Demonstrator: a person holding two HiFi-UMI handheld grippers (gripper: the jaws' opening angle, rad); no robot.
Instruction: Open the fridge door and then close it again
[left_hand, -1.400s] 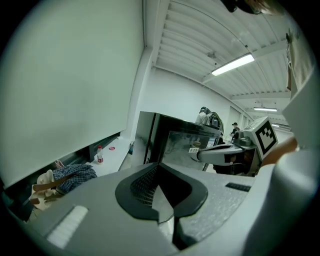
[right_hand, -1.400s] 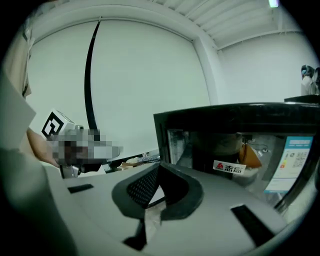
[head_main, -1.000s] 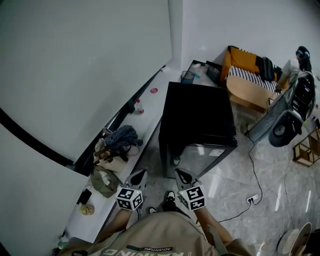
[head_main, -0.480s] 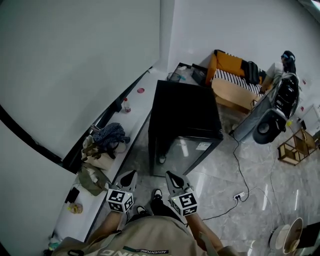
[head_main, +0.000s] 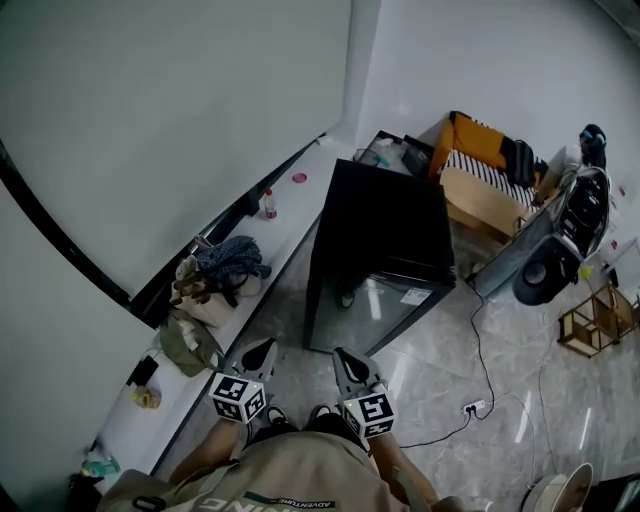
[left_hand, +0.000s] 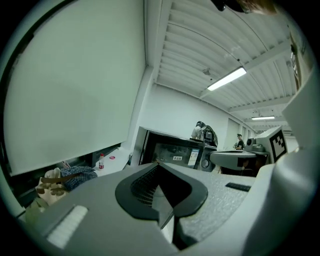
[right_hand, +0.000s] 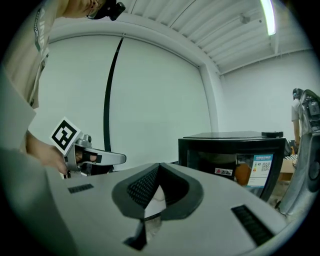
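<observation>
A black mini fridge (head_main: 385, 235) stands on the marble floor, its glass door (head_main: 385, 312) closed and facing me. Both grippers are held close to my body, a short way in front of the door and apart from it. My left gripper (head_main: 262, 352) has its jaws together with nothing between them. So does my right gripper (head_main: 347, 360). In the left gripper view the fridge (left_hand: 172, 150) lies beyond the shut left gripper (left_hand: 159, 164). The right gripper view shows the fridge (right_hand: 235, 155) to the right of the shut right gripper (right_hand: 160, 165), and the left gripper (right_hand: 107, 158) at the left.
A white ledge (head_main: 290, 225) along the left wall carries bags (head_main: 215, 285), a bottle (head_main: 268, 205) and small items. A power strip (head_main: 470, 407) and cable lie on the floor at right. Behind the fridge stand a wooden table (head_main: 485, 200), an orange sofa and a fan (head_main: 540, 280).
The head view has shifted a little. Both grippers stay shut near my body, and the fridge door stays closed.
</observation>
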